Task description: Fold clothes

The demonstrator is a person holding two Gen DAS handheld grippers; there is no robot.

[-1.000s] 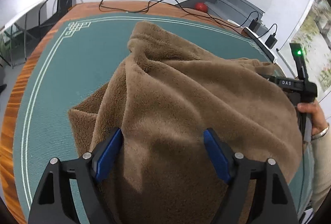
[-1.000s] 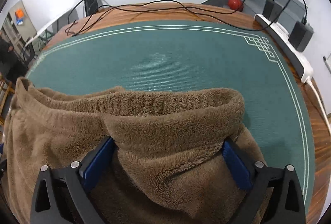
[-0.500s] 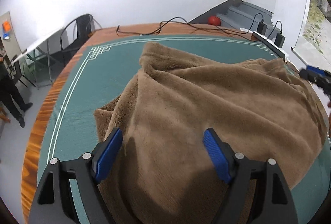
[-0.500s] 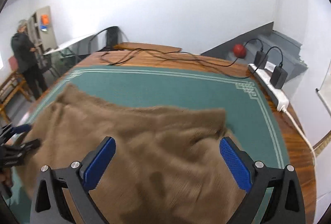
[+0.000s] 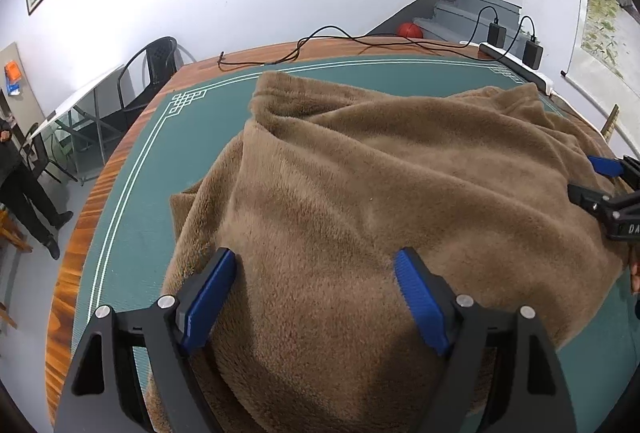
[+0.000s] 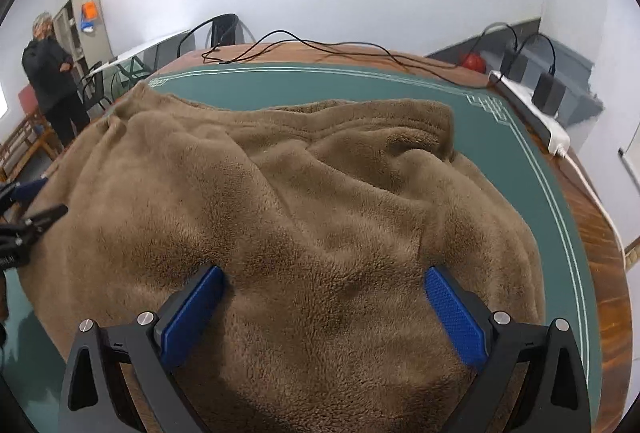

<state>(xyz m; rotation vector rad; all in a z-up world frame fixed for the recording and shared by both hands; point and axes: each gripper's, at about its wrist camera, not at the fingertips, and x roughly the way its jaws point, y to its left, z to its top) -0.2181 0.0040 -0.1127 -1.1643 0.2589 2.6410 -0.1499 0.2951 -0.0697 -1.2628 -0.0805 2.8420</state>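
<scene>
A brown fleece garment (image 5: 380,193) lies crumpled on the green mat (image 5: 192,137), with its ribbed hem toward the far side; it also fills the right wrist view (image 6: 300,201). My left gripper (image 5: 316,293) is open, its blue pads apart above the near edge of the fleece. My right gripper (image 6: 324,309) is open too, wide above the near part of the fleece. The right gripper shows at the right edge of the left wrist view (image 5: 608,189), and the left gripper at the left edge of the right wrist view (image 6: 24,209).
The mat lies on a wooden table (image 5: 80,233). Black cables (image 6: 312,47) run along the far edge. A white power strip (image 6: 536,117) with black adapters sits at the right. A person (image 6: 52,81) stands near chairs at the far left.
Both grippers have pulled back and up from the fleece. The garment now lies spread lower and flatter on the mat. The jaws stay apart.
</scene>
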